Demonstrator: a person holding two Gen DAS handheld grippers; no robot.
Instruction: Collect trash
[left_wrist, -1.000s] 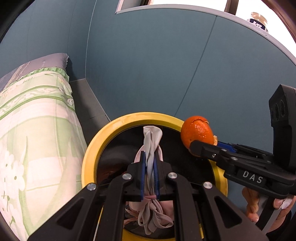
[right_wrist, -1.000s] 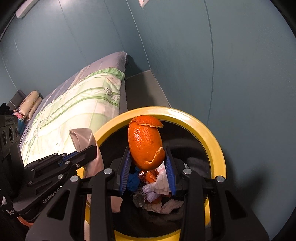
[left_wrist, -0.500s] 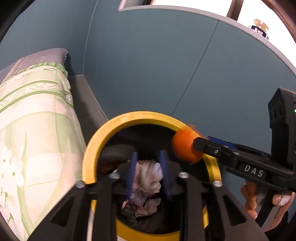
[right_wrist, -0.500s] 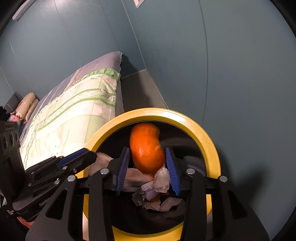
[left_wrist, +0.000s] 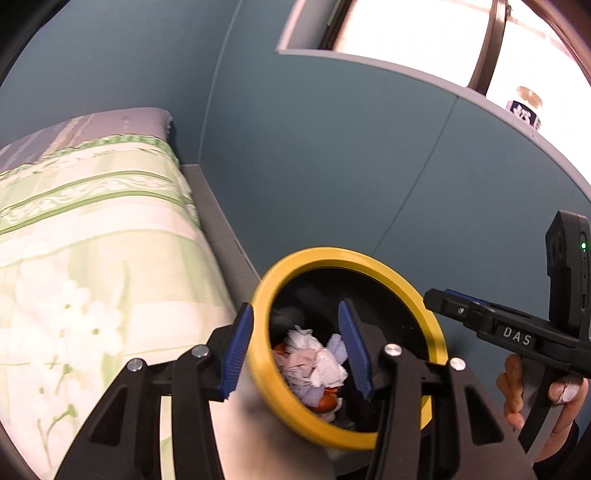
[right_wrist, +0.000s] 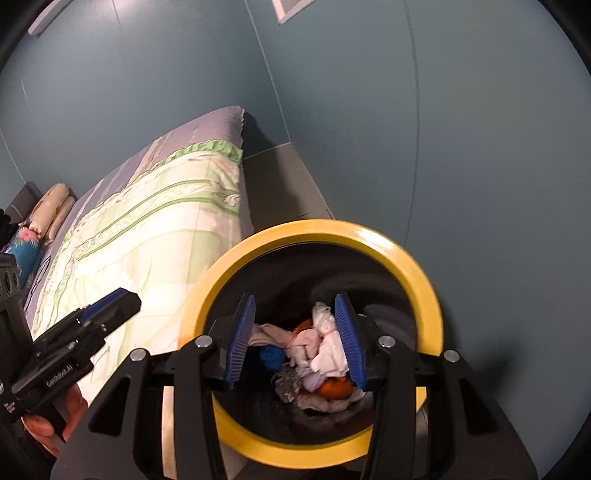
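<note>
A black bin with a yellow rim (left_wrist: 347, 254) (right_wrist: 325, 229) stands below both grippers. Inside lie crumpled tissues (left_wrist: 314, 362) (right_wrist: 325, 347), a pinkish cloth (right_wrist: 303, 341), orange peel (left_wrist: 325, 402) (right_wrist: 336, 387) and a blue scrap (right_wrist: 271, 356). My left gripper (left_wrist: 297, 347) hangs over the bin's left rim, its jaws opening with nothing between them. My right gripper (right_wrist: 295, 343) is open above the bin's mouth and holds nothing. Each gripper shows in the other's view: the right gripper (left_wrist: 439, 299) at the right, the left gripper (right_wrist: 122, 299) at the left.
A bed with a green and white floral cover (left_wrist: 92, 258) (right_wrist: 155, 236) lies left of the bin. A teal wall (left_wrist: 332, 147) runs behind it, with a grey floor strip (right_wrist: 280, 184) between. A jar (left_wrist: 524, 107) stands on the window ledge. Pillows (right_wrist: 51, 206) lie at the bed's far end.
The left gripper opened and dropped the cloth into the bin. The right gripper opened and the orange peel fell in. Both grippers rose; the left shifted leftward.
</note>
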